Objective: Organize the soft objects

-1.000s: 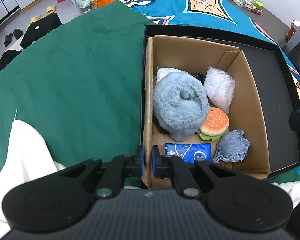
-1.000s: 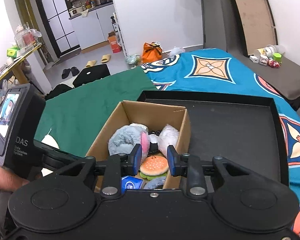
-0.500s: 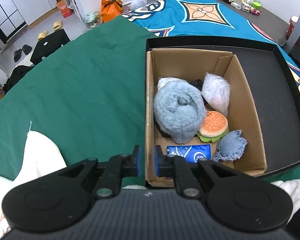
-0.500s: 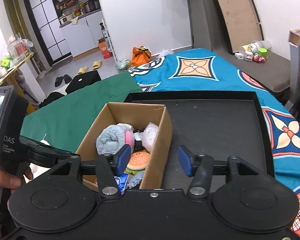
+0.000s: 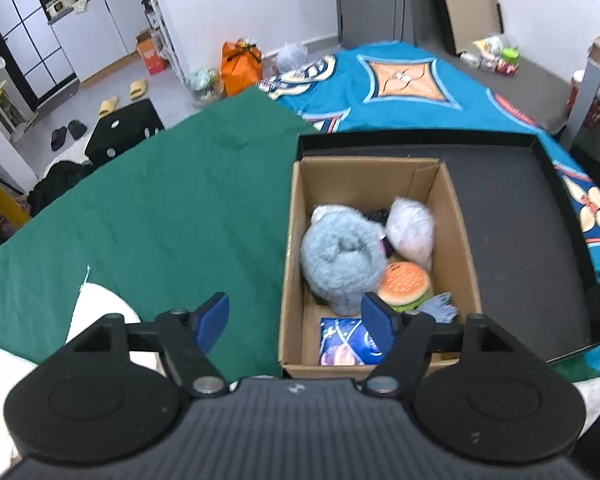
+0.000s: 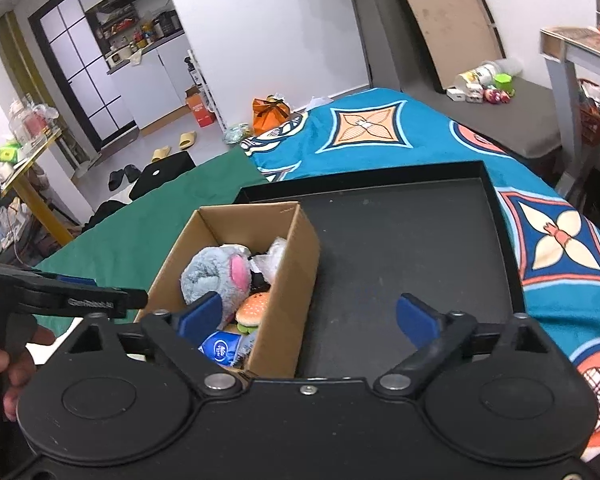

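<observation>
Box holds plush toys; both tongs opening, nothing between.

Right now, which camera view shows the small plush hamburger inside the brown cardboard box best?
The left wrist view: it looks down into the brown cardboard box, so the small plush hamburger shows nearly whole, with bun and green edge. In the right wrist view the hamburger is smaller, seen from the side, partly behind the box wall.
</observation>
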`<state>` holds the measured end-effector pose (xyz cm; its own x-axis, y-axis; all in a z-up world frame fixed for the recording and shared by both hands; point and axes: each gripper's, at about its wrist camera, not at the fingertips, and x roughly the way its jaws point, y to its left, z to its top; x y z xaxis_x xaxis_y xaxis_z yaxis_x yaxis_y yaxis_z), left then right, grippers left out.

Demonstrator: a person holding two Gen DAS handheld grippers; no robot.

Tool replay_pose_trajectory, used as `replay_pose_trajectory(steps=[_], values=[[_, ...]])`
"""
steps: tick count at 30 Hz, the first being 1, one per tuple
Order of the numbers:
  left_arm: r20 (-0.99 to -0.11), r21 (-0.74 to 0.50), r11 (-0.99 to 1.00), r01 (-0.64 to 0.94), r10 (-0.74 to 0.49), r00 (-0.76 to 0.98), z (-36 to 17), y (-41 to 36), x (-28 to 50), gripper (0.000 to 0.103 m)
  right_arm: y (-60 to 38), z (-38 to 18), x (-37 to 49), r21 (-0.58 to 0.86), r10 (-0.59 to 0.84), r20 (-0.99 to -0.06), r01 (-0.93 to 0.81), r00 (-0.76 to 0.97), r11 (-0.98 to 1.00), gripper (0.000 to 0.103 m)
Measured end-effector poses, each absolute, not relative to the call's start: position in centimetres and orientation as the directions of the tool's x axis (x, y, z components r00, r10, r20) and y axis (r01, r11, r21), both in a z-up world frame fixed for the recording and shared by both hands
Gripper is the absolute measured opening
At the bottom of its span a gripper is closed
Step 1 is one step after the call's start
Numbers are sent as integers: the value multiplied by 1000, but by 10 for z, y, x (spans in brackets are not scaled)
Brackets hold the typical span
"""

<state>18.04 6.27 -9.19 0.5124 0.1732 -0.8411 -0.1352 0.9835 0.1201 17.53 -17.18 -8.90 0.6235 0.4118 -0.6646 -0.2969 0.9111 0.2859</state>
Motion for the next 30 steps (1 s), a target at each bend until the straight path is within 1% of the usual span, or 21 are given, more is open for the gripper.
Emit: replay_pose_trajectory(steps=[2,3,7,10,12,17,22,27,30], values=[[-833,119,984,-133,172,526,-86,59,176,82,-178,-89,174,293,411,-665,-289,623,911,101],[-830,118,984,-132,170,532,-82,57,174,83,-181,-88,173,294,409,-666,-283,624,913,103],[-836,76,988,-132,135,532,-71,56,168,84,-193,-83,170,299,406,-662,-274,630,914,103],[-824,60,988,-143,130,551,-60,54,160,85,-202,-79,166,304,397,-657,-257,641,917,103],[-816,55,988,-146,129,564,-54,50,155,89,-209,-77,163,307,393,-653,-249,647,919,103],[-812,29,991,-134,102,575,-44,38,146,93,-223,-75,158,327,388,-648,-220,656,919,103],[-807,20,992,-126,90,583,-34,26,136,103,-232,-71,152,341,387,-647,-205,657,917,103],[-809,-37,992,-118,40,586,-17,21,125,103,-235,-63,147,329,370,-658,-191,656,925,103],[-805,-19,995,-100,44,591,-5,15,118,103,-240,-57,144,347,379,-657,-186,652,919,103]])
